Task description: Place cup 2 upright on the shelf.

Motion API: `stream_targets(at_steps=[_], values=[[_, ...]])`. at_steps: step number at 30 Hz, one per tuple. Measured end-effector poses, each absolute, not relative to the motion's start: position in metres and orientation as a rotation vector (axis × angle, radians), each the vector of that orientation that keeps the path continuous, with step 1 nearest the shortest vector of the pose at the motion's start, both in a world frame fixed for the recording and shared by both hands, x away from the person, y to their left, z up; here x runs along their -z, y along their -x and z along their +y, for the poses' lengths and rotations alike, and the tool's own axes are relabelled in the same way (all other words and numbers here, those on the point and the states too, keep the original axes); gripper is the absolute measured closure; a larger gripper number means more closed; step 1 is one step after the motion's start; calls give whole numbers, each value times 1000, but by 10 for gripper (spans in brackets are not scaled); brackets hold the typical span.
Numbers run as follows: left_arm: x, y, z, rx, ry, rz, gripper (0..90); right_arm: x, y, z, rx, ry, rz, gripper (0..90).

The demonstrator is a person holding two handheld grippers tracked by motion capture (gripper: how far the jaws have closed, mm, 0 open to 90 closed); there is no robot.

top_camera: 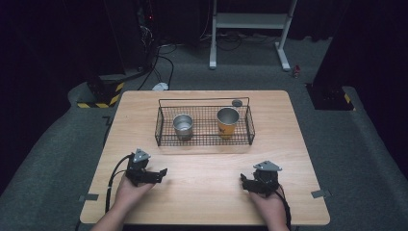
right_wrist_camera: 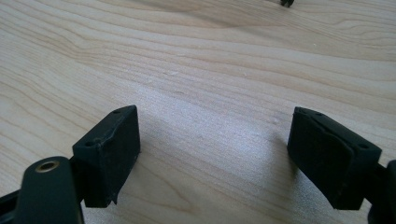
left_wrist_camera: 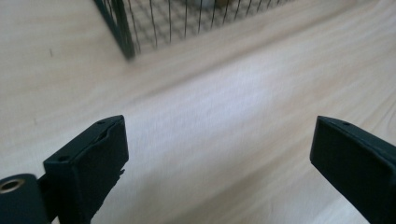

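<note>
**Open grippers wait at the near edge of the desk, two cups standing in a wire basket beyond**

The left gripper (top_camera: 153, 174) rests low over the desk with its black fingers (left_wrist_camera: 88, 161) spread wide and nothing between them; bare pale wood shows across the gap in the left gripper view. The right gripper (top_camera: 251, 182) sits the same way, its fingers (right_wrist_camera: 112, 149) well apart and empty above the grain. Each is held in a person's hand, a cable trailing back from it, near the front of the desk (top_camera: 202, 192).

Farther out, toward the far half of the desk, stands a rectangular wire basket (top_camera: 204, 139) of thin black mesh with a raised rail along its back. Inside it, well apart from both grippers, are the nearest things to reach for: a bare metal cup (top_camera: 183, 126) at the basket's left and an orange cup (top_camera: 227, 121) with a metal lip at its right, both upright and open at the top. A small dark round object (top_camera: 236, 102) lies just behind the basket; what it is cannot be told.

Both cups look thin-walled, stiff and light, and their smooth, rounded sides would likely be slippery to flat pads. The surest hold is judged to be a pinch across the rim, one finger inside and one outside, coming from above so the mesh walls do not block the approach. The basket itself appears rigid but light, and may shift if knocked.
</note>
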State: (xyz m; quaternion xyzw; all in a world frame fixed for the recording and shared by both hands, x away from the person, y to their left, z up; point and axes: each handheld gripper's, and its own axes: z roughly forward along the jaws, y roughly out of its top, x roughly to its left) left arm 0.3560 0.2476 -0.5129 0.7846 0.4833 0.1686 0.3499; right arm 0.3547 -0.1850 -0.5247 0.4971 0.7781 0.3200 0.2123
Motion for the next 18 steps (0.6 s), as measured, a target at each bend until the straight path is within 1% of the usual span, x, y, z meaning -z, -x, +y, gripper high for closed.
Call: stream_targets(at_steps=[3, 9, 12, 14, 18], values=[[522, -350, 254, -413, -2062, 1266, 47, 525, -355, -185, -889, -1381, 2161, 169], [529, -332, 269, -520, -2090, 1232, 36, 525, -355, -187, -898, -1367, 2173, 168], [530, -329, 267, -533, -2077, 1243, 30, 525, -355, -187, -902, -1359, 2182, 160], [530, -329, 267, -538, -2075, 1244, 28, 525, -355, -187, -896, -1350, 2198, 135], [531, -328, 267, -534, -2064, 1247, 26, 525, -355, -186, -896, -1346, 2200, 131]])
